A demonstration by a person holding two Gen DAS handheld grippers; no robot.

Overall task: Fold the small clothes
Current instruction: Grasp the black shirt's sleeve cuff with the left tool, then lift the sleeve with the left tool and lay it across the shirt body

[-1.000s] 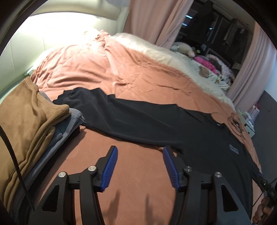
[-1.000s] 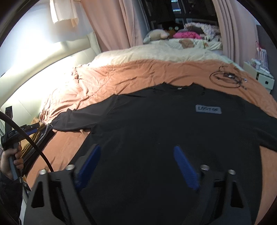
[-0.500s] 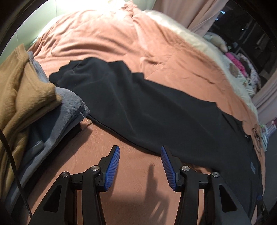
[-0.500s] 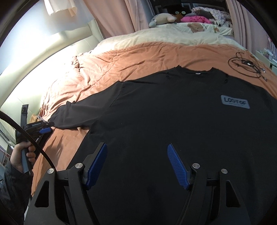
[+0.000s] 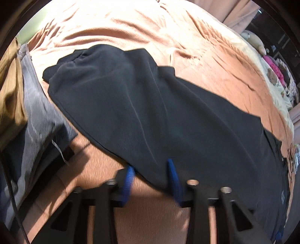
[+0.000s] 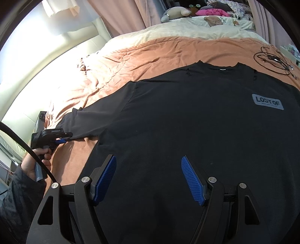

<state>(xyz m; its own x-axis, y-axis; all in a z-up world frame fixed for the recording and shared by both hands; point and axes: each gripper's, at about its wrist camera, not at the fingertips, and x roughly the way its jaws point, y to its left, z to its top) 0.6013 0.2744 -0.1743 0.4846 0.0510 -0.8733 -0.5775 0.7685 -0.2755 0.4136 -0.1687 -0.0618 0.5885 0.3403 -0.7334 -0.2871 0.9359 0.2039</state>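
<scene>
A black long-sleeved shirt with a grey "LOST OF" patch lies flat, front up, on an orange bedspread. Its left sleeve stretches out across the bed. My left gripper is open, its blue fingers straddling the sleeve's near hem, one pad under the edge. It also shows in the right wrist view at the sleeve's edge. My right gripper is open and empty, hovering over the shirt's lower body.
A stack of folded clothes, tan on grey, lies at the left beside the sleeve. A black cable coil lies on the bedspread past the collar. Stuffed toys and pink clothes sit at the far end. Curtains hang behind.
My left gripper moved forward and down to the sleeve's hem, fingers now around its edge. My right gripper moved slightly closer over the shirt body and stays open.
</scene>
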